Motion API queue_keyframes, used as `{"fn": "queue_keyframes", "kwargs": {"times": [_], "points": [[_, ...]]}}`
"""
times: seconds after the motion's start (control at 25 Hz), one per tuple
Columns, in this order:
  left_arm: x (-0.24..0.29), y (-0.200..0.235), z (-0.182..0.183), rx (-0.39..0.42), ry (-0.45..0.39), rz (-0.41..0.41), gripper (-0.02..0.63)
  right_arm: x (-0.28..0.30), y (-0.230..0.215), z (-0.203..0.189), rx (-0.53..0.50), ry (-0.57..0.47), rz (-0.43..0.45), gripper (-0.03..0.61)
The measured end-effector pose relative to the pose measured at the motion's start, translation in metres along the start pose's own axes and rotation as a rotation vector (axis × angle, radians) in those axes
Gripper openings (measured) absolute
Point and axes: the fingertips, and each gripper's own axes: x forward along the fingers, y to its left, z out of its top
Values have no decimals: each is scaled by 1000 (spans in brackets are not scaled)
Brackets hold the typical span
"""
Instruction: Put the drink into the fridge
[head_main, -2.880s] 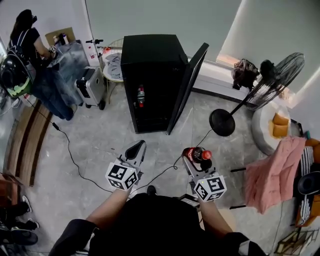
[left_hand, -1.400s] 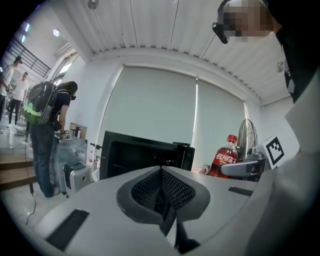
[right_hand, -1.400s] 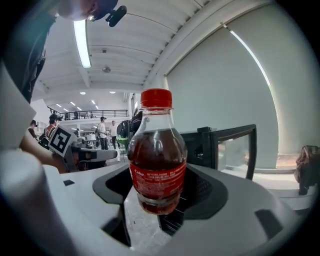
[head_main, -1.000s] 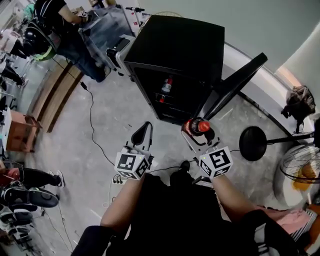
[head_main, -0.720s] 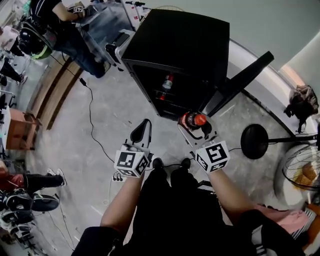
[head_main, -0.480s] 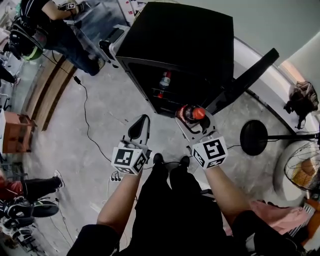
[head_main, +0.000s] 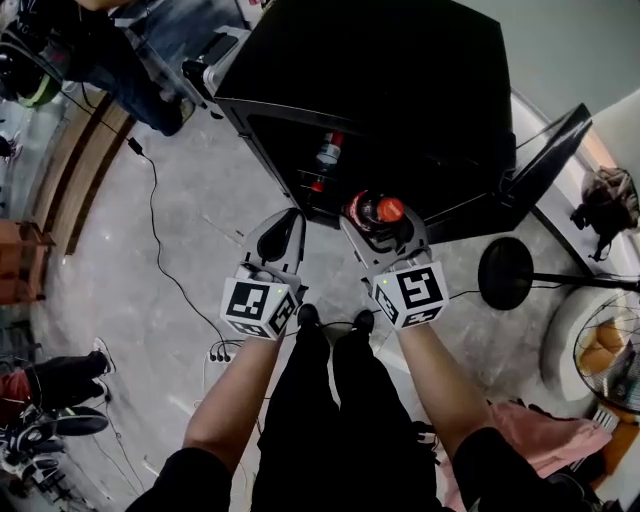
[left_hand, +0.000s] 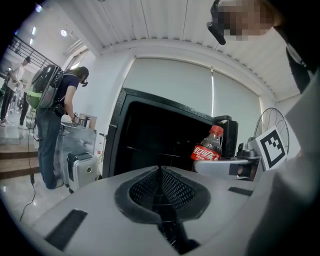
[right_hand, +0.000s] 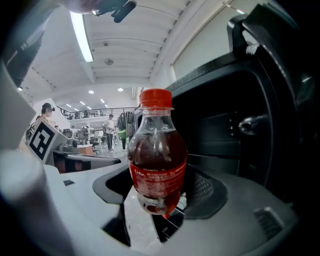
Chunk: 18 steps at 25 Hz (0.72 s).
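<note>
Drink (head_main: 376, 210) at open fridge (head_main: 400, 90) front

One clear bottle of dark cola with red cap and label, upright, right gripper (head_main: 383, 232) jaws clamped low on its body. Second bottle (head_main: 326, 152) on a shelf inside. Door (head_main: 545, 160) swung wide right. Left gripper (head_main: 283, 228) jaws closed, empty.

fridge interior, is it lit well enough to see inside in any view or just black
Head view: the fridge cavity is mostly black, though a stored bottle shows inside. Left gripper view: dark, only faint shelf lines, edges bent by the wide lens. Right gripper view: dark too, behind the sharp cola bottle.
</note>
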Motion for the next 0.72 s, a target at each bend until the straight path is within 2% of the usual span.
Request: {"fn": "queue_keyframes", "kwargs": {"times": [0.32, 0.48, 0.72], "points": [[33, 30, -31, -12, -3, 30, 15, 53, -19, -36, -10, 11, -12, 305], [37, 35, -39, -6, 21, 25, 15, 76, -19, -50, -17, 20, -7, 305], [57, 45, -45, -14, 10, 28, 15, 108, -32, -74, -48, 67, -22, 305]]}}
